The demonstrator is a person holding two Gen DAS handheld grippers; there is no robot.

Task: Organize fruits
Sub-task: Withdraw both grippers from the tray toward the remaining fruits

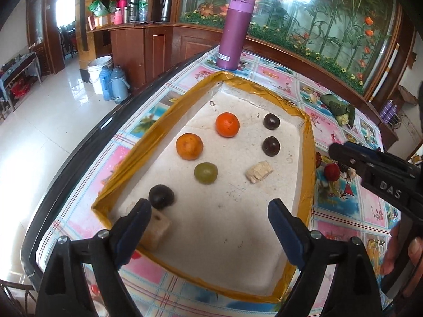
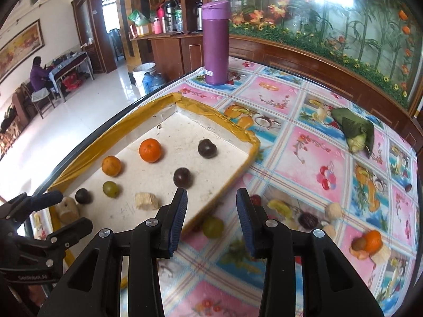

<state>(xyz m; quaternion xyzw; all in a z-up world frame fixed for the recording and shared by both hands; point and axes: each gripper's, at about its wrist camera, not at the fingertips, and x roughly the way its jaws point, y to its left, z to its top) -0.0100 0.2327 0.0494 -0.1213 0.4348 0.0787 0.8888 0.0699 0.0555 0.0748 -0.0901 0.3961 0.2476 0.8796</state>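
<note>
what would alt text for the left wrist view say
A white tray with yellow taped edges holds two oranges, a green grape, three dark plums and pale chunks. The open left hand-held gripper hovers over its near end, empty; a purple bottle stands behind.

The desk (image 2: 304,142) is covered by a fruit-patterned cloth. On it are set a yellow-taped tray (image 1: 148,142), a purple bottle (image 1: 234,34), a leaf-wrapped bundle (image 2: 357,132), and loose fruits: a green grape (image 2: 212,227) and an orange (image 2: 372,240).
</note>
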